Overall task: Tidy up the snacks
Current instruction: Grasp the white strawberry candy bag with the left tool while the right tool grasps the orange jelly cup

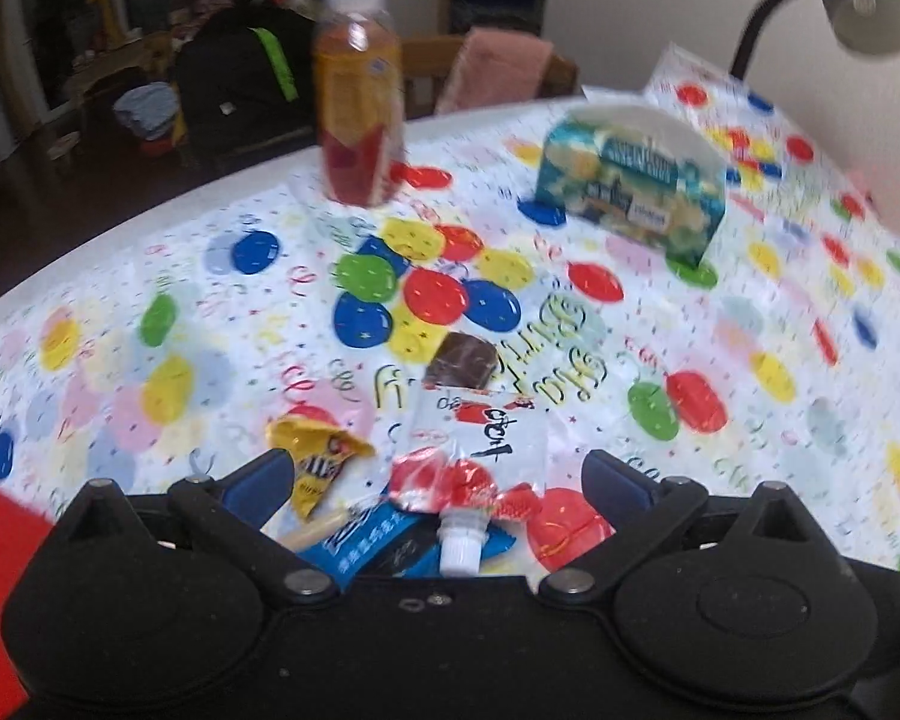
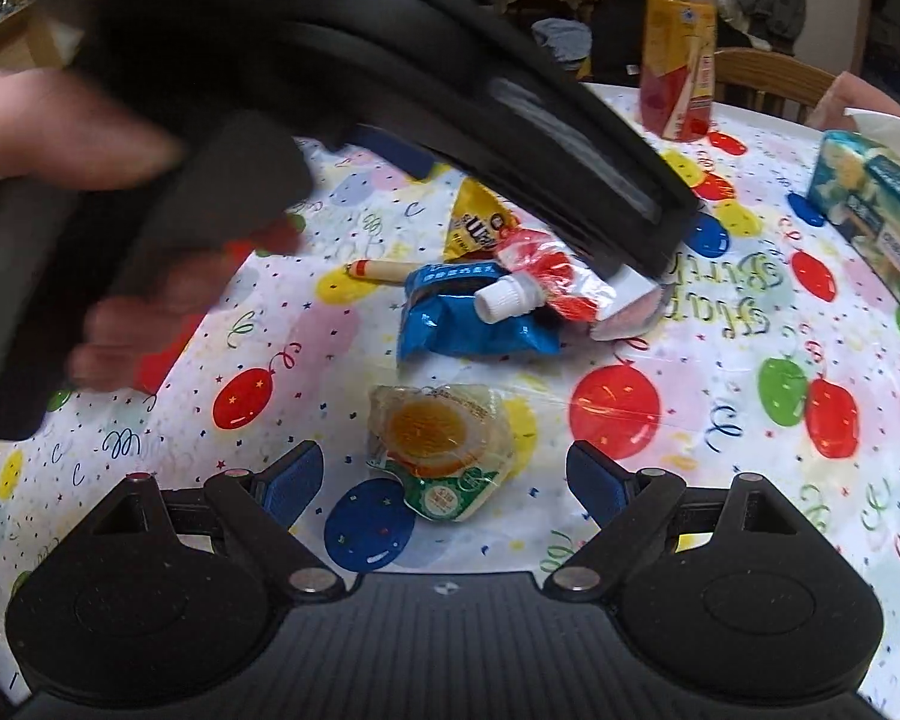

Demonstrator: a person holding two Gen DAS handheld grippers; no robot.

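Right below my right hand-held gripper [image 2: 444, 474], jaws spread wide and holding nothing, sits a clear jelly cup [image 2: 441, 441] with an orange centre and a green-printed seal, lying on the desk [image 2: 720, 480] between the two blue pads. Its writing is too small for me to read. Beyond it I see the snack pile: a blue packet [image 2: 468, 324] with white lettering I can't make out, a pouch [image 2: 546, 282] in red and clear film with a white screw cap resting on top of the blue packet, a yellow bag [image 2: 471, 225] whose dark logo looks like M&M's, and a slim wooden-coloured stick [image 2: 384, 269] with a red band just beside them.

Over on the left wrist view, my left hand-held gripper [image 1: 438, 480] is also spread open, empty, hovering right over that same pile. The pouch shows black script, blurred. A dark brown wrapped square [image 1: 459, 363] lies just past it on the cloth.

The tablecloth [image 1: 210, 300] is all balloons, and I can read "Happy Birth" in looping letters, upside down from the left view. Further back stands a bottle [image 1: 359, 102], white cap, yellow-and-red label, upright. To its right a blue-green box [image 1: 630, 192] stands on the cloth, print unreadable. A person's hand [image 2: 48, 138] grips the left tool's handle, blurred.
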